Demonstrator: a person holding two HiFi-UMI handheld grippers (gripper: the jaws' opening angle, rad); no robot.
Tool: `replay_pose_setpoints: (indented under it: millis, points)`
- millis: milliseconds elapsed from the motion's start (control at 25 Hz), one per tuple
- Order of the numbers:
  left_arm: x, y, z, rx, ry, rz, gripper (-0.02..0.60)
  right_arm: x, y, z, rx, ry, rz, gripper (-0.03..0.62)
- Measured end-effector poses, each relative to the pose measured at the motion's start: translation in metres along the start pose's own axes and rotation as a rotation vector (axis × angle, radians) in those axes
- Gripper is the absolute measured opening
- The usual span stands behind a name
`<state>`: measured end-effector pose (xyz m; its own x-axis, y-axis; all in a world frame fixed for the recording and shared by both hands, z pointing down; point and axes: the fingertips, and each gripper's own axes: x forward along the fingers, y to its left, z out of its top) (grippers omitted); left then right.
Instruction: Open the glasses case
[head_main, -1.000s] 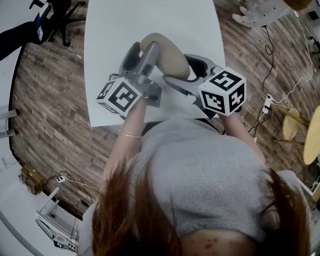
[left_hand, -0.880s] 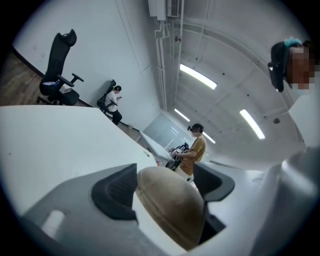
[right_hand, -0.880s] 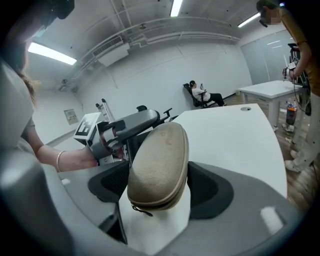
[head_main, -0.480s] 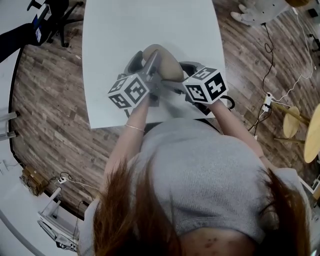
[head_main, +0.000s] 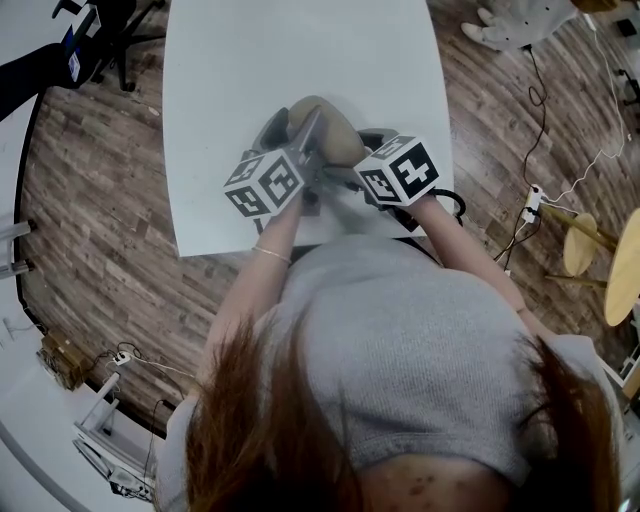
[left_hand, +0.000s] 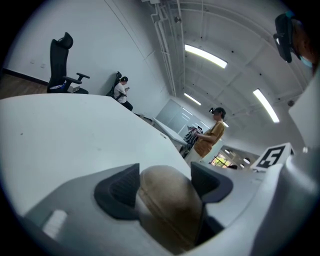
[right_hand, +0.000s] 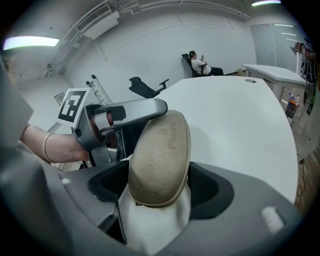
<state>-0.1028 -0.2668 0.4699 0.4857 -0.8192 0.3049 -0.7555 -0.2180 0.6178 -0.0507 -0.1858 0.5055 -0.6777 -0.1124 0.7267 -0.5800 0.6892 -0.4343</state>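
Count: 1 glasses case (head_main: 330, 125), 2 grippers, 1 white table (head_main: 230, 70).

The case is tan and oval. It sits close to the table's near edge, a bit right of centre along that edge, well in from the left and right edges. I can't tell whether it rests on the top or sits just above it.

left gripper (left_hand: 164, 180): jaws have just been closing. The case end is between them and the dark pads (left_hand: 120, 190) bear on both flanks, so it is gripped.
right gripper (right_hand: 157, 187): jaws are spread wide but clamped on the other end of the case. That end shows a tan shell on top with a white part under it. I can't tell whether the lid is cracked open.

The two grippers face each other across the case, with left cube (head_main: 265, 183) and right cube (head_main: 400, 170) side by side at the near edge.

Room:
- The tabletop runs wide beyond the case toward the far edge and toward the left edge.
- The near side is tight, with the person's torso right at that edge.
- Off the table, 1 office chair (head_main: 110, 35) stands past the far-left corner.
- 1 round wooden stool (head_main: 580, 245) and 1 power strip (head_main: 535, 205) with cables sit on the floor off the right edge.
- There are 2 other people in the background, one seated (left_hand: 121, 90) and one standing (left_hand: 210, 135).
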Motion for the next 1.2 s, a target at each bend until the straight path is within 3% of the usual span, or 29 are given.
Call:
replay_pose_setpoints:
  millis: [200,440,760,880,920,1040,1120,1200]
  points:
    - [-0.003,0.003,0.003,-0.006,-0.011,-0.004,0.324,0.007,-0.002,-0.012,0.001,0.058,-0.022,0.376]
    - [-0.007,0.007,0.005,0.022,-0.016,0.015,0.322,0.009,-0.001,-0.011,-0.022,0.053,-0.035,0.384]
    - [-0.016,0.003,0.019,0.009,-0.057,0.003,0.322,-0.009,0.003,0.002,-0.085,-0.056,-0.066,0.463]
    - [-0.025,-0.005,0.027,0.009,-0.087,-0.014,0.291,-0.034,-0.002,0.016,-0.117,-0.16,-0.117,0.463]
    - [-0.028,-0.009,0.03,0.013,-0.098,-0.019,0.259,-0.045,-0.004,0.027,-0.126,-0.212,-0.138,0.442]
    - [-0.029,-0.026,0.04,0.036,-0.125,-0.029,0.149,-0.076,-0.001,0.066,-0.182,-0.354,-0.198,0.246]
    - [-0.029,-0.042,0.046,0.06,-0.139,-0.05,0.088,-0.09,0.003,0.087,-0.232,-0.424,-0.238,0.158]
    - [-0.03,-0.058,0.053,0.097,-0.155,-0.065,0.041,-0.096,0.008,0.101,-0.249,-0.478,-0.254,0.114]
